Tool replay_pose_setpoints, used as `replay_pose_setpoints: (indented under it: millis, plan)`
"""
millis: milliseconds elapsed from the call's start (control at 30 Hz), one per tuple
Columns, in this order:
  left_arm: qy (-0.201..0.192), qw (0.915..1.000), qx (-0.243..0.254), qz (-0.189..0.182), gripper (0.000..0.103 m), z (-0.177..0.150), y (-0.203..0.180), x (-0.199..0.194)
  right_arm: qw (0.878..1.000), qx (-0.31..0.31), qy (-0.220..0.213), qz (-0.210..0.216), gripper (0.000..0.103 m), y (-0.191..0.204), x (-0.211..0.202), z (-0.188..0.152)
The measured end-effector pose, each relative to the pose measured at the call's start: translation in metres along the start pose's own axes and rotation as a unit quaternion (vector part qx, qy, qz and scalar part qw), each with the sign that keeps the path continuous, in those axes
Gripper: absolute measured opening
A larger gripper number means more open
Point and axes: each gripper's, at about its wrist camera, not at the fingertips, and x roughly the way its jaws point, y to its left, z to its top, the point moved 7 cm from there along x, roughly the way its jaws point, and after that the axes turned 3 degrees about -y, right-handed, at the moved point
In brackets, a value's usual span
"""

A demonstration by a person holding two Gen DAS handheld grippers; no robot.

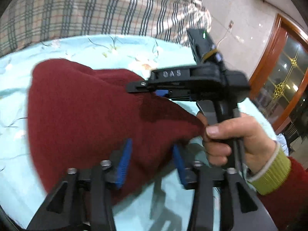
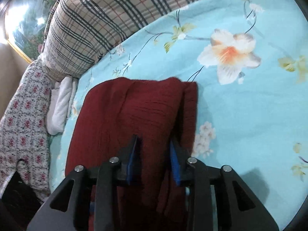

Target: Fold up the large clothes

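Note:
A dark red knit garment lies partly folded on a light blue floral bedsheet; it also shows in the right wrist view. My left gripper is open, its blue pads either side of the garment's near edge. My right gripper is open too, with the red cloth lying between its blue-padded fingers. In the left wrist view the right gripper's body, held by a hand, hovers over the garment's right part.
A plaid quilt is piled at the head of the bed. A floral cloth and a white towel lie at the bed's left side. A wooden cabinet stands at the right.

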Motion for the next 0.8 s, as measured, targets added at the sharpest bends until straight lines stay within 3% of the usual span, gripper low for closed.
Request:
replay_pose_setpoints:
  millis: [100, 167, 333, 500, 633, 700, 733, 800]
  plan:
    - [-0.027, 0.9995, -0.014, 0.012, 0.079, 0.006, 0.016, -0.036, 1.000, 0.003, -0.012, -0.006, 0.060, -0.002, -0.011, 0.001]
    - [-0.039, 0.9986, -0.027, 0.024, 0.085, 0.011, 0.031, -0.050, 1.000, 0.014, -0.012, 0.006, 0.070, -0.003, -0.015, 0.001]
    - [-0.029, 0.9922, -0.112, 0.046, 0.088, 0.021, 0.097, -0.049, 0.996, 0.066, 0.025, 0.046, 0.072, -0.012, -0.004, -0.002]
    - [0.007, 0.9813, -0.192, -0.006, 0.088, 0.020, 0.138, -0.017, 0.994, 0.075, 0.059, 0.047, 0.072, -0.020, 0.014, -0.004]
    - [0.081, 0.9716, -0.220, -0.031, 0.093, 0.006, 0.152, 0.033, 0.993, 0.073, 0.072, 0.059, 0.072, -0.018, 0.022, -0.003]
    - [0.071, 0.9691, -0.232, -0.044, 0.096, 0.006, 0.155, 0.040, 0.993, 0.065, 0.077, 0.058, 0.072, -0.015, 0.027, -0.003]
    - [0.068, 0.9707, -0.227, -0.040, 0.095, 0.008, 0.154, 0.041, 0.993, 0.060, 0.080, 0.057, 0.071, -0.014, 0.029, -0.003]
    - [0.069, 0.9737, -0.214, -0.039, 0.077, 0.011, 0.149, 0.046, 0.994, 0.049, 0.085, 0.050, 0.060, -0.010, 0.033, -0.005]
